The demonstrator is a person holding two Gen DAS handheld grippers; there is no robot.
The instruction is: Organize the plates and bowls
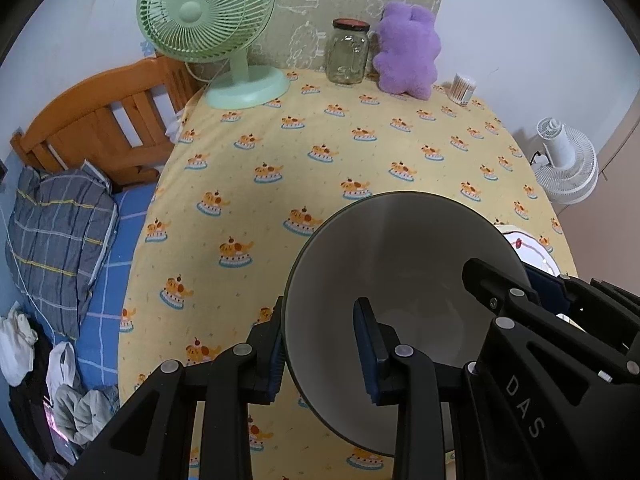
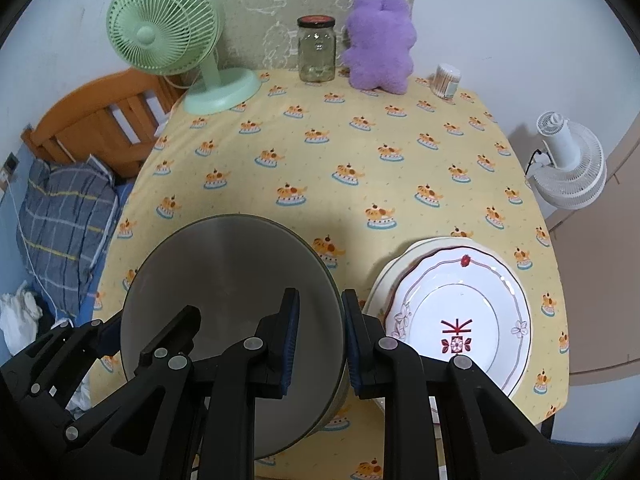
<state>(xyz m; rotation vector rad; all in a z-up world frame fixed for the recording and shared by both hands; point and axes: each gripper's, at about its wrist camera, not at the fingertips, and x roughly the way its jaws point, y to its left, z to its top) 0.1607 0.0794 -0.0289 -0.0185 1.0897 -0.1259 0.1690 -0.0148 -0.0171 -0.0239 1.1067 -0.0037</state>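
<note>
A large grey bowl [image 1: 400, 248] [image 2: 228, 272] is held between both grippers over the near part of the yellow tablecloth. My left gripper [image 1: 320, 320] is shut on its left rim, one blue pad inside the wall and one outside. My right gripper [image 2: 320, 308] is shut on the opposite rim in the same way. Each wrist view also shows the other gripper across the bowl: the right gripper [image 1: 516, 280] and the left gripper [image 2: 140, 328]. Just right of the bowl, a white plate with red trim [image 2: 460, 312] [image 1: 528, 248] lies on a cream plate [image 2: 384, 276].
Along the far edge of the table [image 2: 360, 152] stand a green fan [image 2: 168, 36], a glass jar [image 2: 316, 52], a purple plush toy [image 2: 378, 48] and a tub of cotton swabs [image 2: 447, 80]. A bed with a plaid pillow [image 1: 60, 232] lies left; a white fan [image 2: 568, 164] stands right.
</note>
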